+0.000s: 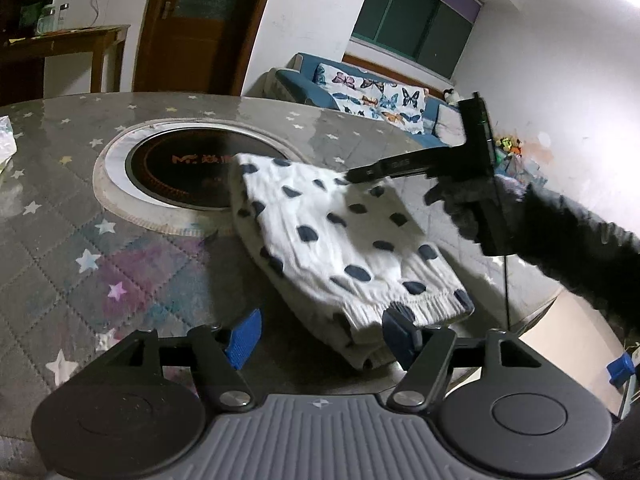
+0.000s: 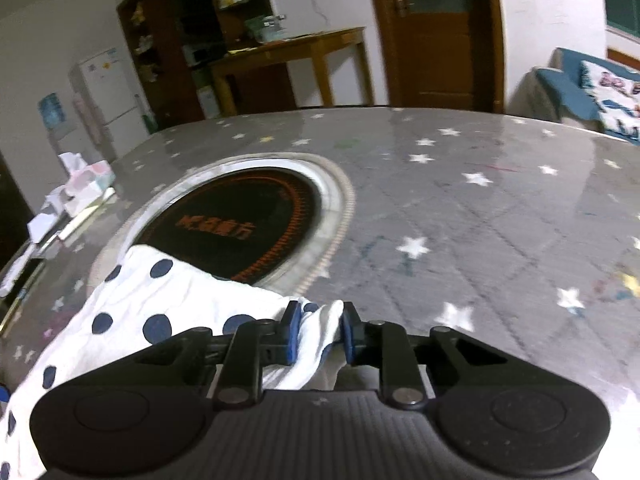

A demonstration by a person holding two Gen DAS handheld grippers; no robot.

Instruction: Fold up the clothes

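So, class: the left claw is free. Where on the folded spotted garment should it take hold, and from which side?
Probably the ribbed hem, the near edge of the spotted garment, approached from the near side. There the layers stack into a thick edge facing the open left claw. The right claw already pinches the far corner, so the two holds would sit at opposite ends.

A home living-dining room is showing: sofa (image 1: 308, 88) at upper right, fridge (image 2: 106, 96) at left, table (image 2: 480, 208) with built-in cooktop (image 2: 236, 228).

orange "M" logo with blurred characters on black cooktop (image 1: 188, 168) set in table, rest of the print unreadable
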